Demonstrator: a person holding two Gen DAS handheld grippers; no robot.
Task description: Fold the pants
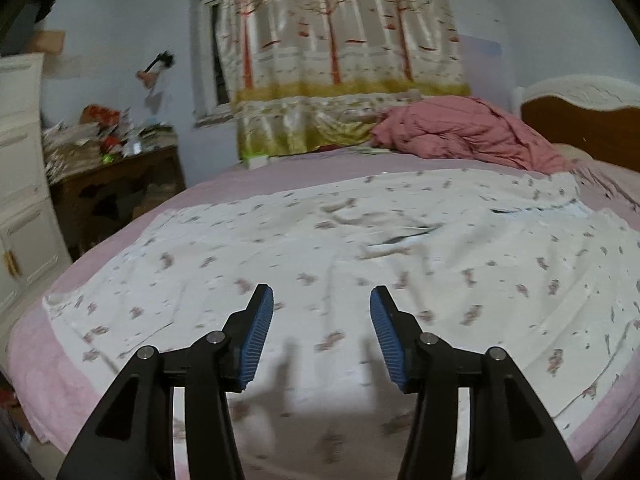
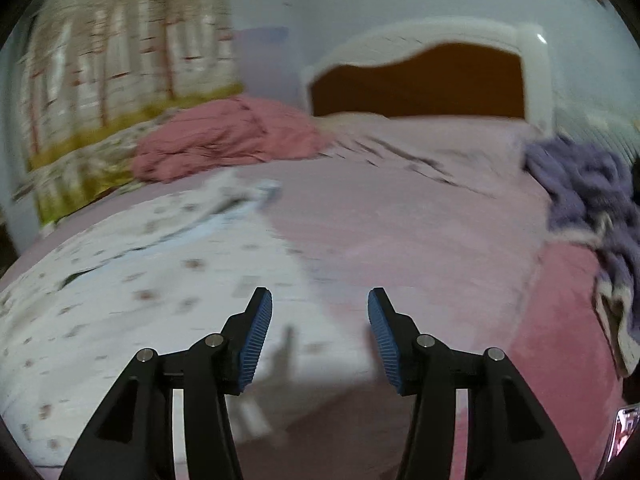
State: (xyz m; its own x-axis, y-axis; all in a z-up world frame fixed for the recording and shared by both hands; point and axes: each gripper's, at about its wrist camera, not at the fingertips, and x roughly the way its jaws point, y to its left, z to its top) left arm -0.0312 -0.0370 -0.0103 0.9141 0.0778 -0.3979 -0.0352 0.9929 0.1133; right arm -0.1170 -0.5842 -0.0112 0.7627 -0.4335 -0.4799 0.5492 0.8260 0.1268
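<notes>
pants (image 1: 320, 264) lie spread flat on the bed (image 1: 36, 364), below the pink quilt (image 1: 468, 132); we judge every fold remains. our left gripper (image 1: 322, 300) and right gripper (image 2: 320, 300) hover released, holding nothing.

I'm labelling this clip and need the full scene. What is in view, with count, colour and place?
pants: one, white with small floral print, spread flat on the bed
bed sheet: one, pink, under the pants
quilt: one, dusty pink, bunched at the far side of the bed
headboard: one, brown with white frame, at the head of the bed
curtain: one, tree print, behind the bed
purple blanket: one, heaped at the bed's right edge
wooden table: one, brown, cluttered, beside the bed
white cabinet: one, far left
left gripper: black, blue pads, open, empty, above the pants
right gripper: same, open, empty
</notes>
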